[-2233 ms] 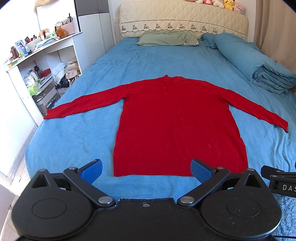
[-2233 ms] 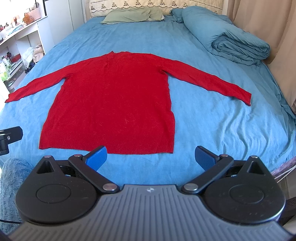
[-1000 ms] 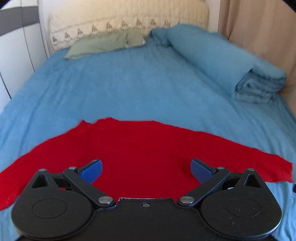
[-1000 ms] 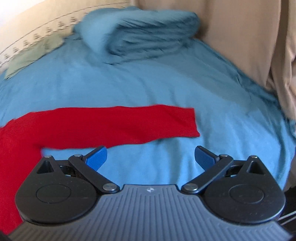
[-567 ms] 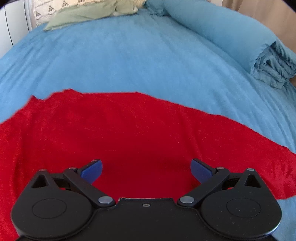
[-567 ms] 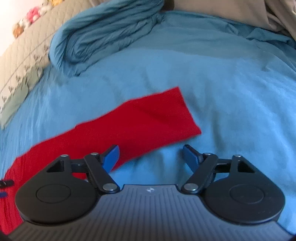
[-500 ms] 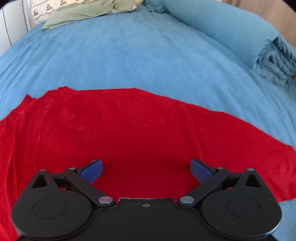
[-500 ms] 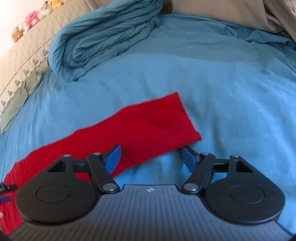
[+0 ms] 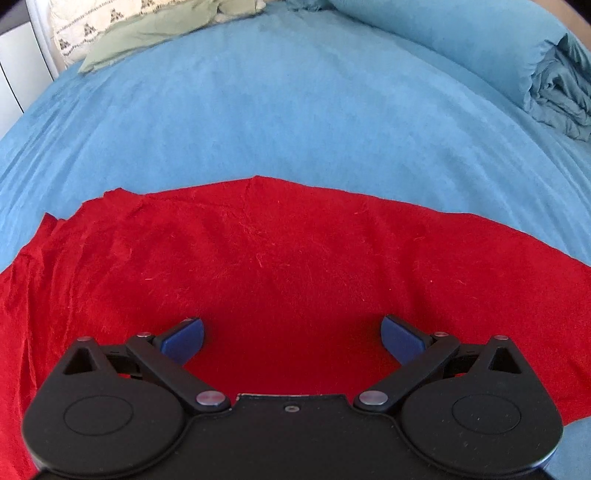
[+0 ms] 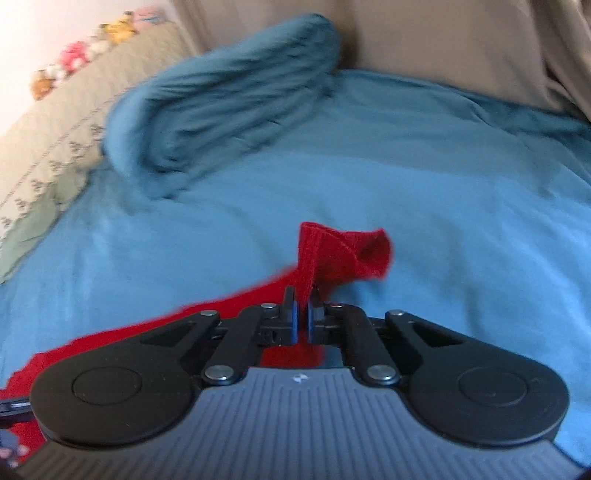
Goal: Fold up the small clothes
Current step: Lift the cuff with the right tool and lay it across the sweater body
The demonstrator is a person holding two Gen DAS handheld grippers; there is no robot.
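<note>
My right gripper [image 10: 302,314] is clamped on the cuff end of the red sweater's sleeve [image 10: 332,254]: the blue pads [image 10: 293,319] are pressed together with the knit pinched between them, and the cuff stands up past the fingertips toward 12 o'clock, its open mouth flaring to about 1 o'clock. The sleeve trails back from the pinch toward 8 o'clock across the blue bedsheet [image 10: 443,184]. At 11 o'clock in that view lies a rolled blue duvet [image 10: 229,107], blurred, with a beige curtain [image 10: 443,40] behind it at 1 o'clock.

My left gripper [image 9: 293,334] is spread wide, its two blue pads [image 9: 184,338] well apart and holding nothing. It hangs over the red sweater [image 9: 277,266], which lies spread flat on the sheet and fills the lower half of that view from 9 to 3 o'clock. A green pillow [image 9: 147,29] sits at 11 o'clock by the headboard.
</note>
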